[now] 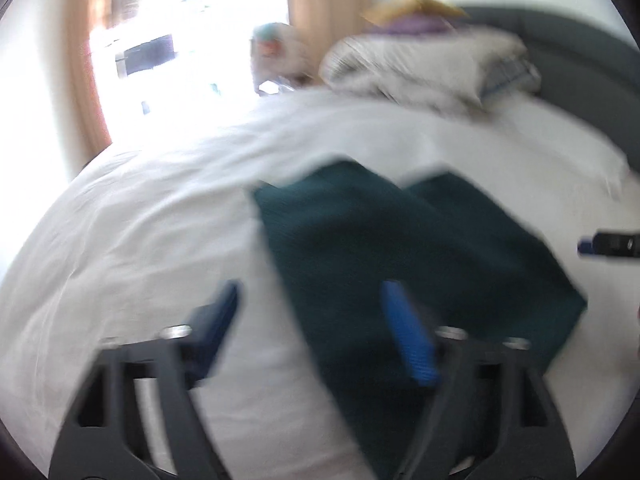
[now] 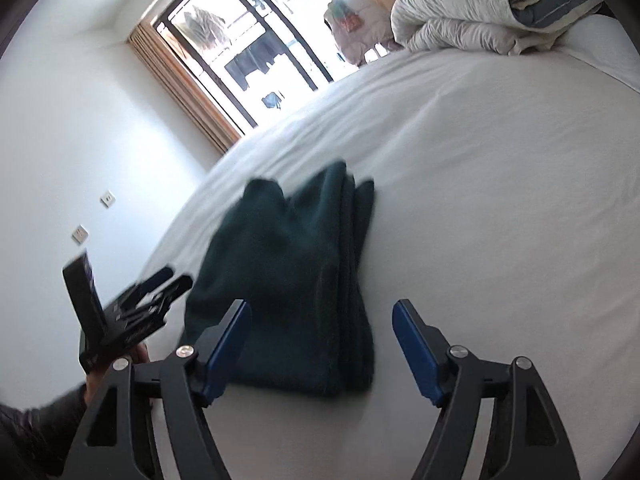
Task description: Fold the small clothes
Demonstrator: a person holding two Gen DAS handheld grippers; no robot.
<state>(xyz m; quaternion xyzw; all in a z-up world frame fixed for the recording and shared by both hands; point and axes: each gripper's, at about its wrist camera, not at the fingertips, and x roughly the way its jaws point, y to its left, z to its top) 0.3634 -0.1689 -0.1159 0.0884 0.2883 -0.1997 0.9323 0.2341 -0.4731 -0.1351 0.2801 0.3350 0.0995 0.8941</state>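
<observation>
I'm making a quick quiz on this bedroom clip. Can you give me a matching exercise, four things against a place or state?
Things:
1. dark green garment
2. bundled duvet
3. right tool
4. window

Places or states:
a. heaped at the far end of the bed
b. open, holding nothing
c. folded, lying flat on the white sheet
d. set in the wall beyond the bed

Pairs: 1-c, 2-a, 3-b, 4-d

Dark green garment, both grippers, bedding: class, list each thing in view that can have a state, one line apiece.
Dark green knitted garment: folded in layers, flat on the sheet, ungripped.
Left gripper: open, empty.
Right gripper: open, empty.
White bed sheet: spread, lightly wrinkled.
White quilt: bundled at the bed's far end.
</observation>
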